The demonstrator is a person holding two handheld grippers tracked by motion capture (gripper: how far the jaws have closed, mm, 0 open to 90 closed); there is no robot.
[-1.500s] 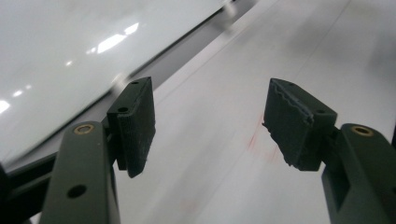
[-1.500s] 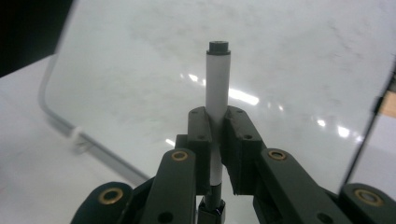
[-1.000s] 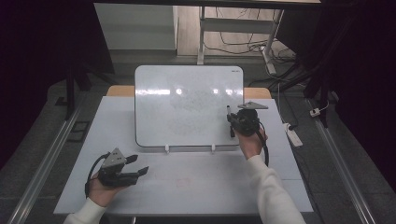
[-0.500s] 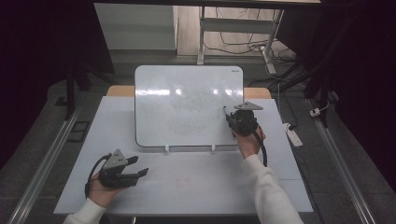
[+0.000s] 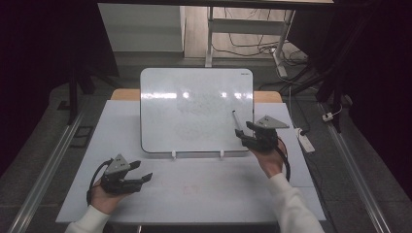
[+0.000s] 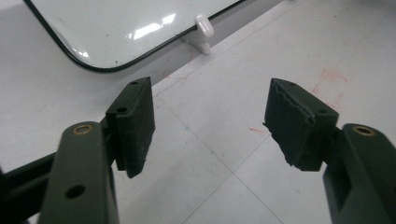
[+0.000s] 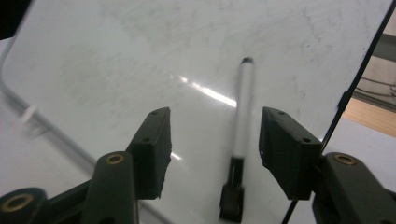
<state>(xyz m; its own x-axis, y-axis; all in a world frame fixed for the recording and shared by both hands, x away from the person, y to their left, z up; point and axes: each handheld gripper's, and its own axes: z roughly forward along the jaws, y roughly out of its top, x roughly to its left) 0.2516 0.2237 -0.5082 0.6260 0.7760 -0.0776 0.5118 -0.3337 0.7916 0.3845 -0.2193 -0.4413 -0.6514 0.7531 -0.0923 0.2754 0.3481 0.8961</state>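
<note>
A white marker (image 5: pixel 236 120) with a black end lies against the sloping whiteboard (image 5: pixel 194 111) near its right edge. My right gripper (image 5: pixel 244 131) sits just below it; its jaws have just been opening. In the right gripper view the marker (image 7: pixel 243 107) lies between the open jaws of the right gripper (image 7: pixel 215 140), and neither pad touches it. My left gripper (image 5: pixel 142 171) rests on the table at the front left. The left gripper (image 6: pixel 212 116) has its jaws a little wider than before, with nothing between them.
The whiteboard (image 6: pixel 116 23) leans on small white clips (image 6: pixel 204 25) on a white table sheet (image 5: pixel 204 199) with faint red marks (image 6: pixel 329 81). A white power strip (image 5: pixel 305 138) lies right of the table. Metal rails run along both sides on the floor.
The right gripper's jaws have opened and let go of the marker, which now lies on the whiteboard. That hand has drawn back a little. The left hand has stayed put.
</note>
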